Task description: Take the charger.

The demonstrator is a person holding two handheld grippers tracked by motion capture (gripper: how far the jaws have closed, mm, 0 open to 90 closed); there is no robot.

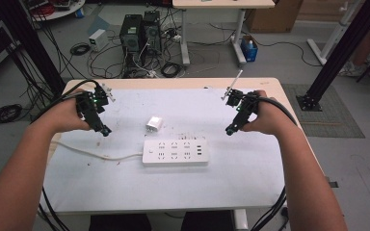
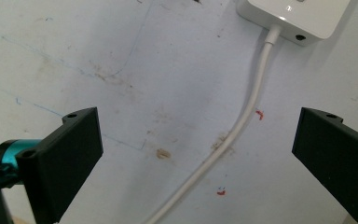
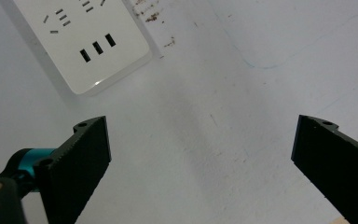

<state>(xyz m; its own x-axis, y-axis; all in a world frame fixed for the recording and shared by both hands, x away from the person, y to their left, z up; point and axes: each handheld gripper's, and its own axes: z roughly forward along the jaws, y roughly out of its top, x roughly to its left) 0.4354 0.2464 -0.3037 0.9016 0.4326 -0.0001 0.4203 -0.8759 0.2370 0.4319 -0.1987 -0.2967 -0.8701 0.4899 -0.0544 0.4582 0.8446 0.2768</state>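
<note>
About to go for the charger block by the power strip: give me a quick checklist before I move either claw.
1. Left claw open and empty: ok.
2. Right claw open and empty: ok.
3. Charger block free on the table, apart from the power strip: ok.
4. Strip sockets unoccupied: ok.
5. Strip cable clear of the left claw's path: not ok, it runs beneath the jaws.
6. Charger's prong side: cannot tell.
</note>
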